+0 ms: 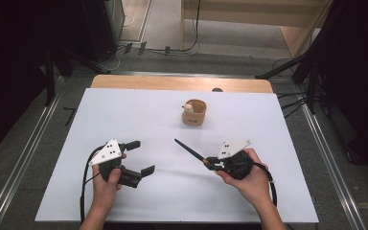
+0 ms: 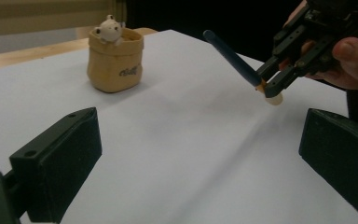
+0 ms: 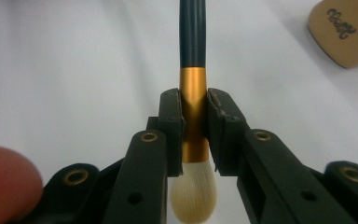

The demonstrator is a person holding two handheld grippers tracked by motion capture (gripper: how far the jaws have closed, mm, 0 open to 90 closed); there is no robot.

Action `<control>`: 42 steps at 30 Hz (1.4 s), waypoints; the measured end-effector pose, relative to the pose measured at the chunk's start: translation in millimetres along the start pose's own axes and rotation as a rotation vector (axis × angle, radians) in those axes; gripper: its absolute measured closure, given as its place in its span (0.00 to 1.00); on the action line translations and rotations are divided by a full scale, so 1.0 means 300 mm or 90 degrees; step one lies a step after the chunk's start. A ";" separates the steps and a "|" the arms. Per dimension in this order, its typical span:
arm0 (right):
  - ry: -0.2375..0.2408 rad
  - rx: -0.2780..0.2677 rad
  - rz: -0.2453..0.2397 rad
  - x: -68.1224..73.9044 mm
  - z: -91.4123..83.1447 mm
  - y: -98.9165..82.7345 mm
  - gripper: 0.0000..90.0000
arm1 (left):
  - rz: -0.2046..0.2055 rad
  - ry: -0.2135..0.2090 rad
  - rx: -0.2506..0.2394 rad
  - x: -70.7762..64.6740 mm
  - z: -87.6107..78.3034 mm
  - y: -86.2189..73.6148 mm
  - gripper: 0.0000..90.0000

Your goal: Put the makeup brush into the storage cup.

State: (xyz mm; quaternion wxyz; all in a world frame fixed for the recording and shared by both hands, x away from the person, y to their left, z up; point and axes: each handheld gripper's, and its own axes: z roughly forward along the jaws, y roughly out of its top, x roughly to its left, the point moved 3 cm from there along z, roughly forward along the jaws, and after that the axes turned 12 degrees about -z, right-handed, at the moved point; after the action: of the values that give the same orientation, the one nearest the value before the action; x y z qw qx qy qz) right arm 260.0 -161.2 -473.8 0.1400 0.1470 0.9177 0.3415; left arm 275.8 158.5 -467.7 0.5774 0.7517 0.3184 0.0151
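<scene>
Above the desk (image 1: pixel 124 105), the right hand-held gripper (image 1: pixel 214 163) clamps a brush (image 1: pixel 189 149), handle aimed toward the pouch (image 1: pixel 194 113) ahead; the left hand-held gripper (image 1: pixel 139 158) gapes empty.

One brush (image 3: pixel 193 70), one pouch (image 1: pixel 194 113), two hand-held grippers.

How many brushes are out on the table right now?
1. The brush is clamped by its gold collar in the right hand-held gripper, handle aimed toward the tan pouch. Others could be hidden inside that pouch.

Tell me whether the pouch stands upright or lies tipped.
Upright: the pouch sits on its base, mouth upward, a toy poking out.
</scene>
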 end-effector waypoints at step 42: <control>0.125 0.077 -0.185 0.157 0.103 0.102 0.87 | 0.112 -0.089 0.205 -0.146 0.117 -0.046 0.51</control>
State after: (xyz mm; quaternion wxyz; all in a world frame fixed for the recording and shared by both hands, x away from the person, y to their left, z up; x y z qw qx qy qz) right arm 233.3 -103.7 -483.3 0.0882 -0.0134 0.9573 0.2749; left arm 248.3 108.4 -476.4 0.4670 0.8584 0.2090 -0.0376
